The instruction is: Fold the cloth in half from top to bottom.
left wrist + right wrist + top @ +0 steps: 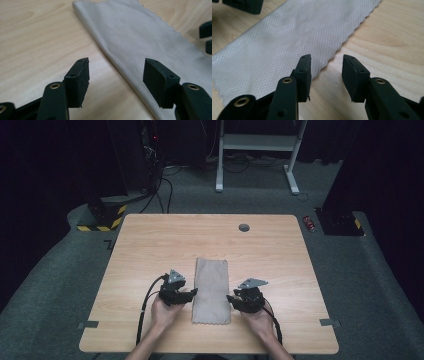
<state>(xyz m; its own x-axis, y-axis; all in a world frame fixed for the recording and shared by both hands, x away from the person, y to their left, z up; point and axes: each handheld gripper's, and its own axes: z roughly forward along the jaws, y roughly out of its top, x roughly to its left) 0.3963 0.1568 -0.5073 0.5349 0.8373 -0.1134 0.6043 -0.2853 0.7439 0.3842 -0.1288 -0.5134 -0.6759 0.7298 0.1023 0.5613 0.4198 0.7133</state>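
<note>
The grey cloth [212, 291] lies flat on the wooden counter [150, 245], between the two grippers. The left gripper [116, 75] has its fingers open over the cloth's folded edge, gripping nothing. The right gripper [326, 72] has its fingers open across the scalloped edge, also empty. Nothing stands between fingers and cloth. Beyond them a round grommet [244, 227] sits in the counter. Grey carpet [365, 285] surrounds it; the room is dark.

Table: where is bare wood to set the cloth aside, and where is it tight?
The table is bare from the cloth's far edge to the grommet, and along both side edges. It is crowded near the front, where the left gripper and right gripper flank the cloth.
</note>
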